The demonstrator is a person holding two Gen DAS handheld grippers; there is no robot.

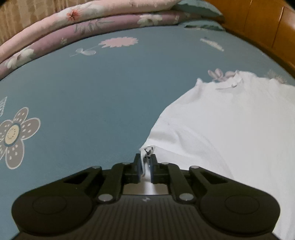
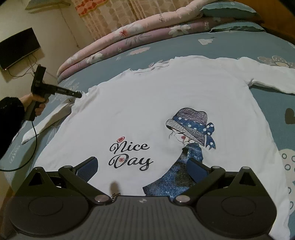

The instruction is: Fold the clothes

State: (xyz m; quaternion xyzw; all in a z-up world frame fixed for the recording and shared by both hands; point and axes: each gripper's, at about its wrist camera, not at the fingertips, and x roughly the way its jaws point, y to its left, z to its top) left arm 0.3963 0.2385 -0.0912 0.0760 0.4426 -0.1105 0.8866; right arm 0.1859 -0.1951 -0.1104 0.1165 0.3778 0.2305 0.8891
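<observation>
- A white long-sleeved shirt (image 2: 147, 103) is lying flat, front up, on a blue flowered bedsheet (image 1: 92, 96), its neckline pointing toward the far side of the bed.
- Its front is showing the script "Nice Day" (image 2: 129, 155) and a printed girl in a blue hat (image 2: 191, 129); one sleeve (image 2: 267, 77) is stretching out to the right, the other sleeve (image 2: 46, 121) is trailing off to the left.
- The left gripper (image 1: 146, 158) is pinching a bunched bit of the shirt's white fabric between its nearly closed fingers (image 1: 136, 162); in the right wrist view the same tool's tip (image 2: 78, 95) is sitting at the shirt's left shoulder, where the sleeve joins.
- A hand (image 2: 35, 105) in a dark fuzzy sleeve (image 2: 11, 118) is gripping that tool's handle, a black cable (image 2: 34, 136) hanging from it.
- The right gripper (image 2: 142, 166) is hovering over the shirt's lower hem with its blue-padded fingers (image 2: 88, 166) spread wide, holding nothing; the lettering and the girl's skirt are showing between them.
- Folded floral quilts (image 2: 132, 37) and teal pillows (image 2: 230, 11) are lying along the bed's far edge.
- A wooden headboard (image 1: 267, 27) is rising behind, and a dark screen (image 2: 18, 46) is hanging on the wall.
</observation>
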